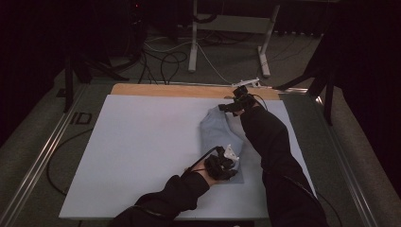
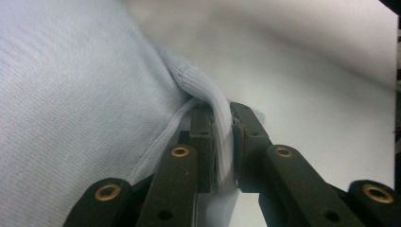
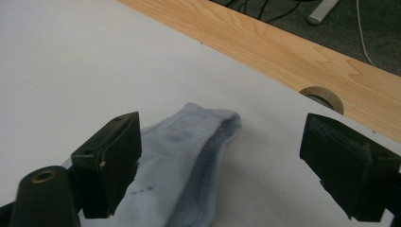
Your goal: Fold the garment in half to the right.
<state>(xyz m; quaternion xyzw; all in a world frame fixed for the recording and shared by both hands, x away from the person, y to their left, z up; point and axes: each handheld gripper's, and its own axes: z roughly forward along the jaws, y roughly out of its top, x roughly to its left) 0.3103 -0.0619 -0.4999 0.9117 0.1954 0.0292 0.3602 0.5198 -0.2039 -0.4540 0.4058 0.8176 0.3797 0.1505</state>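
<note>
Sock (image 1: 220,137), pale blue, lies at about four o'clock on the white tabletop (image 1: 142,142). Your left gripper (image 1: 226,163) pinches its near ribbed edge; your right gripper (image 1: 231,107), jaws wide, holds nothing above the far end. Straightening looks half done.

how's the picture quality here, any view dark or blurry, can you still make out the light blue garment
High view: dim, the room behind nearly black, the light blue garment readable on the white sheet. Left gripper view: bright, knit ribs sharp at the left gripper, which pinches a fold, softer farther off. Right gripper view: evenly lit, garment in focus, the right gripper jaw edges slightly soft.
</note>
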